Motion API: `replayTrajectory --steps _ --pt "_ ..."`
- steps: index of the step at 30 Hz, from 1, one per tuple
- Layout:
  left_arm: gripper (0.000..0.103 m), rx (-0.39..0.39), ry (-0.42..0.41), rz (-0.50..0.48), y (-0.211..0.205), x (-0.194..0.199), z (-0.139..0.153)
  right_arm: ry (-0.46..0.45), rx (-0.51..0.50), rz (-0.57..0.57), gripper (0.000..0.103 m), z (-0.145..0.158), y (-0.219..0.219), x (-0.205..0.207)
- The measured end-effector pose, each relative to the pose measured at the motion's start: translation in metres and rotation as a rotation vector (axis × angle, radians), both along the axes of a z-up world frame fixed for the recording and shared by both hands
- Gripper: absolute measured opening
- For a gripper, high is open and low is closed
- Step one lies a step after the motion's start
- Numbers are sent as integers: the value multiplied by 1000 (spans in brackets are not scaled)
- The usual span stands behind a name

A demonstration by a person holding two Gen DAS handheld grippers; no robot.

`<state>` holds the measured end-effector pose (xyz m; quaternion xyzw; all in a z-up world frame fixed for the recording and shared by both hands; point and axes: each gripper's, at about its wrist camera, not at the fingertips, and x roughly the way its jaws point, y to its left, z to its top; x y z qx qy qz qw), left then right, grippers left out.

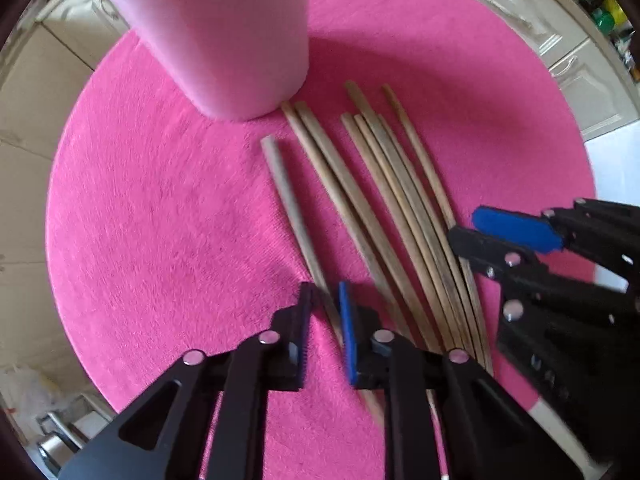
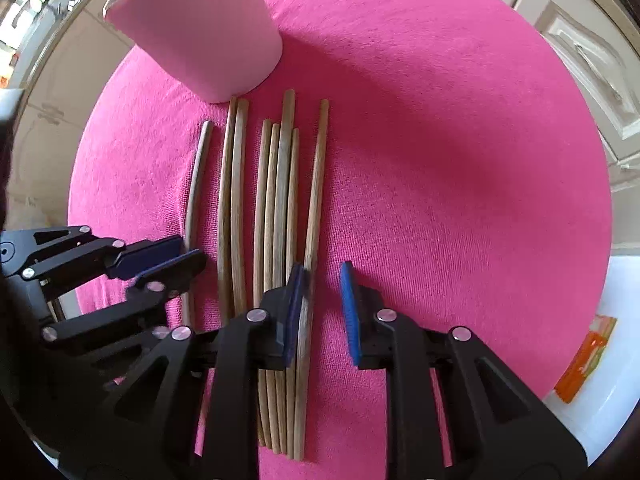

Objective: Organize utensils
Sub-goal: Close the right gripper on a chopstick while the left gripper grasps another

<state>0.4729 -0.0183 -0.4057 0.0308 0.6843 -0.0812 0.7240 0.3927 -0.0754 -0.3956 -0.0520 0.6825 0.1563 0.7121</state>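
Pinching the leftmost chopstick (image 1: 294, 216), the left hand-held gripper (image 1: 326, 320) points down.

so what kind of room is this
Probably a home kitchen. Cream panelled cabinet doors ring the scene, bottles and jars crowd a counter, and wooden chopsticks lie beside a pink cup on a round pink mat.

Both point down: left gripper (image 1: 326, 300) fingers nearly closed, right gripper (image 2: 324, 280) fingers slightly apart.
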Motion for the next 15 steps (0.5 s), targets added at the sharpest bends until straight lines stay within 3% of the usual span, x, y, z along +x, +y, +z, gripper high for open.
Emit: replayTrajectory --steps 6,11,15 --pt "11 -133 44 70 49 -1 -2 29 -61 39 20 -4 14 12" --pt "10 -69 24 21 44 -10 -6 40 -93 67 19 -5 24 21" --pt "6 -60 16 33 32 -10 -1 34 -72 49 7 -3 18 19"
